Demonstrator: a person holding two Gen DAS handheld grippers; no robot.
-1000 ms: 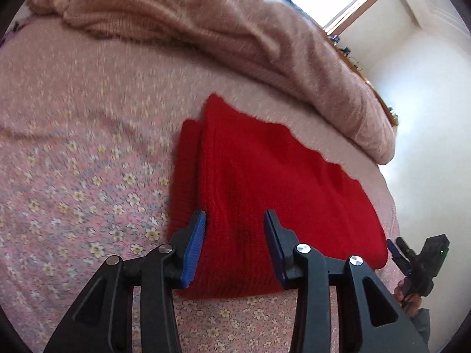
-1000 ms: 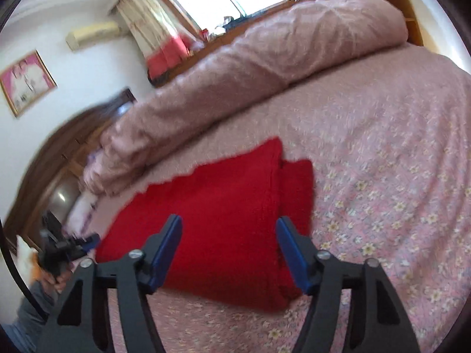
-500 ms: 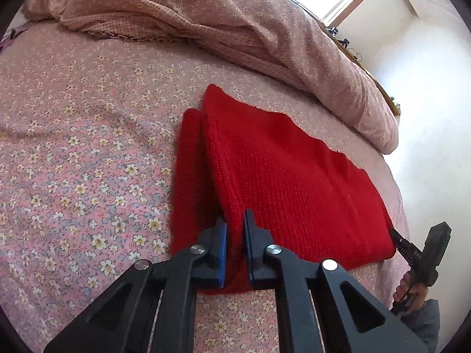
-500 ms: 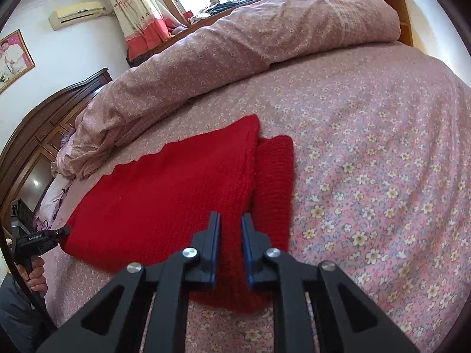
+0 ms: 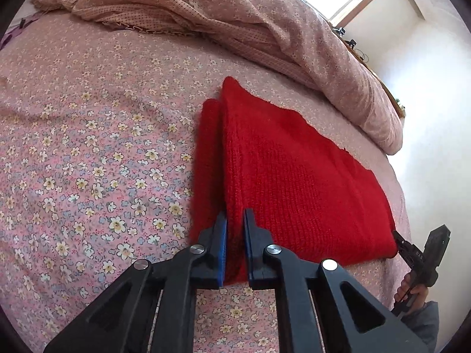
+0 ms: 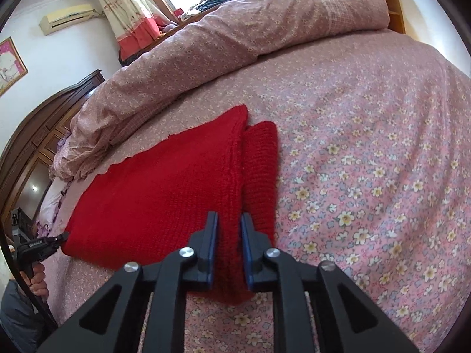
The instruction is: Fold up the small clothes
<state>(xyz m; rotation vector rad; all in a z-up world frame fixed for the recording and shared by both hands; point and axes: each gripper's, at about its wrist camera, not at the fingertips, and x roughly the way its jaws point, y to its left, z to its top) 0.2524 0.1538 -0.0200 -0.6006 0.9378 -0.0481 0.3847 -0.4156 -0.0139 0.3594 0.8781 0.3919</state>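
A red knitted garment [image 5: 282, 170] lies flat on the floral bed, partly folded, with a narrower red strip along one side. My left gripper [image 5: 235, 220] is shut on the garment's near corner at its left end. The right wrist view shows the same garment [image 6: 164, 188]; my right gripper [image 6: 229, 220] is shut on the near corner at its right end. Each gripper also shows small in the other's view, at the far corner: the right one [image 5: 403, 244] and the left one [image 6: 59, 238].
A pink floral sheet [image 5: 88, 161] covers the bed. A rolled pink duvet [image 6: 235, 38] lies along the far side behind the garment. A dark wooden headboard [image 6: 32, 135] stands on the left. The person's hand [image 5: 412, 288] holds the other gripper.
Both grippers were open a second ago. They moved down onto the garment's near corners and closed on the red fabric; in the last half second they barely moved.
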